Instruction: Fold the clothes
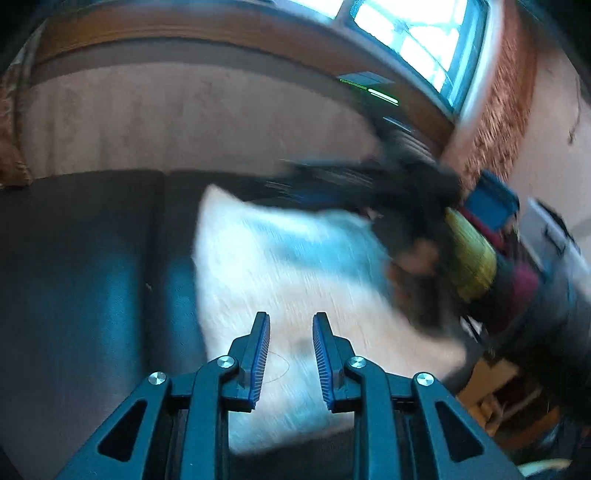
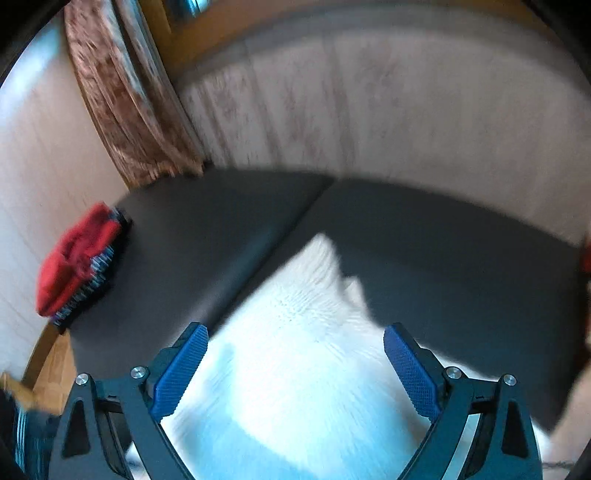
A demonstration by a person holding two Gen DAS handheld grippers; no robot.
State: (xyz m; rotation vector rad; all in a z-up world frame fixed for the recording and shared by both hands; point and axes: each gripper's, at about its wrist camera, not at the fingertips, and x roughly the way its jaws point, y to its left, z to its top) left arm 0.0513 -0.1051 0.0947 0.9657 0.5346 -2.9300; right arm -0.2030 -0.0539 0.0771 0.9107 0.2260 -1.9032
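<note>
A white knitted garment (image 1: 280, 280) lies on a dark padded surface (image 1: 81, 266); it also shows in the right wrist view (image 2: 303, 354). My left gripper (image 1: 291, 321) hovers over its near part with a narrow gap between the blue pads, holding nothing. My right gripper (image 2: 295, 332) is wide open above the garment, empty. In the left wrist view the right gripper (image 1: 332, 177) appears blurred over the garment's far right edge, with the person's hand (image 1: 417, 258) behind it. Both views are motion-blurred.
A stack of folded clothes with a red piece on top (image 2: 77, 262) sits at the left edge of the dark surface (image 2: 443, 236). A pale wall (image 2: 369, 92), a patterned curtain (image 2: 125, 96) and a window (image 1: 417, 33) lie behind. A wooden floor (image 1: 491, 384) shows at right.
</note>
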